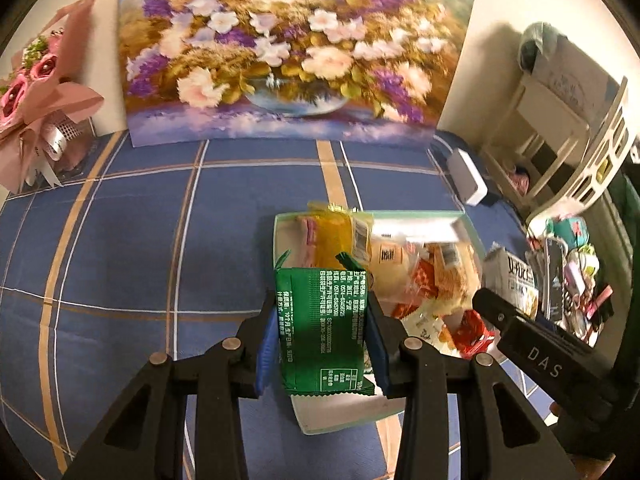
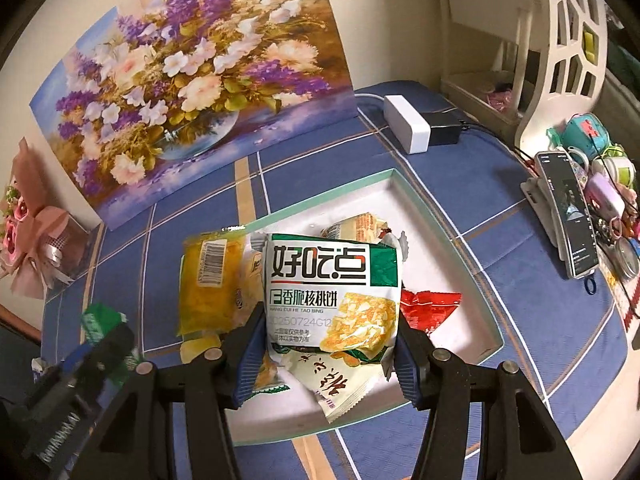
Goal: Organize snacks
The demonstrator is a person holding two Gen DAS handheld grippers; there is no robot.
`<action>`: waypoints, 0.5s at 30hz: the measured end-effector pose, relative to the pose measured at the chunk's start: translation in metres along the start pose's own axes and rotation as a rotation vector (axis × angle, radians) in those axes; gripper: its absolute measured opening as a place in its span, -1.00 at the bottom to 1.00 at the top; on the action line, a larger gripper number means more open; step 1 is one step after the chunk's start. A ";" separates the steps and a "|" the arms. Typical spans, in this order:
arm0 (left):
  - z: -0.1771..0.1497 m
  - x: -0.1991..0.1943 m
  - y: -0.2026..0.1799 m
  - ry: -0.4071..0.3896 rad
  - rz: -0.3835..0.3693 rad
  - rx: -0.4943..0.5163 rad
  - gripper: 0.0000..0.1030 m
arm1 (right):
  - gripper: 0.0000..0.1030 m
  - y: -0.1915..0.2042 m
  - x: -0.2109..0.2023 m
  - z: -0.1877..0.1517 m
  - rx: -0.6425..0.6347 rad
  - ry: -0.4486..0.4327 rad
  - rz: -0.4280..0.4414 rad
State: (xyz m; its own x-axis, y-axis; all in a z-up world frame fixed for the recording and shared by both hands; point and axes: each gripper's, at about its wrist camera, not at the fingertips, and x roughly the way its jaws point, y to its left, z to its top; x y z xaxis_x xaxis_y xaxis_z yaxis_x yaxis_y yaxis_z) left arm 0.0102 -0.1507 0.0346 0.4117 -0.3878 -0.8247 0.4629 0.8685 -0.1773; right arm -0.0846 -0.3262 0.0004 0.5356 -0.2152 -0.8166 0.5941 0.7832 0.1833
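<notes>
Both grippers hang over the tray (image 2: 448, 216) at mid-frame, each with a snack clamped. The left gripper (image 1: 322, 320) has its fingers (image 1: 266, 344) closed on a green packet (image 1: 320, 320), the right gripper (image 2: 326, 344) grips a white packet (image 2: 332, 292). To do this well, I judge each should go low over a bare patch of tray, right of the pile, before letting go, so nothing slides onto the blue bench (image 2: 520, 280). The white packet is puffy and glossy, the green one flat with small white print; a yellow packet (image 2: 208, 280) and a red one (image 2: 428, 304) lie in the tray
</notes>
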 end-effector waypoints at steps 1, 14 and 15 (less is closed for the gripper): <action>-0.001 0.002 0.000 0.007 0.005 0.001 -0.20 | 0.15 0.001 0.002 -0.001 -0.004 0.006 0.001; -0.015 0.051 -0.002 0.152 0.009 -0.007 -0.20 | 0.16 0.012 0.044 -0.014 -0.035 0.122 0.003; -0.017 0.054 -0.002 0.163 0.009 -0.008 -0.20 | 0.16 0.013 0.047 -0.015 -0.040 0.130 0.004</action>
State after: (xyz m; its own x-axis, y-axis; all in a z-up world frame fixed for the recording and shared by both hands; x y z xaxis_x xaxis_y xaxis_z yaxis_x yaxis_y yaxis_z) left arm 0.0184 -0.1688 -0.0188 0.2824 -0.3250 -0.9026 0.4534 0.8743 -0.1730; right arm -0.0608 -0.3170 -0.0438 0.4541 -0.1363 -0.8805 0.5662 0.8072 0.1670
